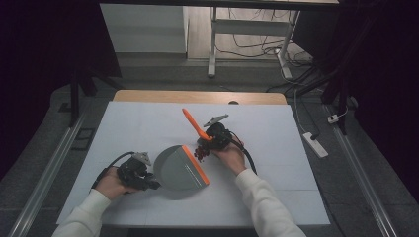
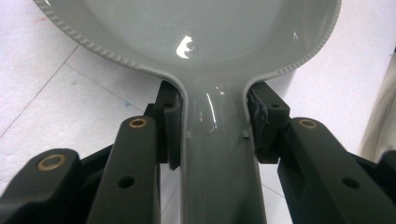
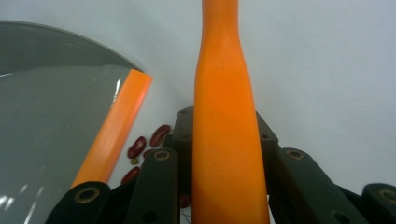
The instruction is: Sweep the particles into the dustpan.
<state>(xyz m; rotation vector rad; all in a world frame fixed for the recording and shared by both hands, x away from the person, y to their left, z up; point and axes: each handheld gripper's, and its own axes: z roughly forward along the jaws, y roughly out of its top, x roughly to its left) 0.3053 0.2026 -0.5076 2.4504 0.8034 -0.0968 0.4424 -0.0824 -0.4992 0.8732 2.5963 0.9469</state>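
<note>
The likeliest trouble, as I judged it, lay with the beans (image 1: 201,153). They sat in a small dark-red cluster on the white table cover (image 1: 138,128), just beside the dustpan's orange lip (image 1: 195,165), and a stroke made too hard or at a slant would have scattered them sideways past the lip instead of into the pan. If that lip rode even slightly off the cover, they could also have rolled underneath it. A third risk was the dustpan (image 1: 177,169) itself, held only by its narrow handle — a shove from the brush might have swung it round in the grip.

The left gripper (image 1: 140,174) had its jaws clamped on the grey dustpan handle (image 2: 219,154), one pad pressed against each side of the neck where it widens into the pan. The pan lay near the middle of the table, its orange edge turned toward the beans.

The right gripper (image 1: 210,144) was closed tight on the orange brush handle (image 3: 226,116), which rose up and away from the jaws. The bristle end was hidden beneath the gripper, so I could not tell whether it touched the beans — it hung right over them.
</note>
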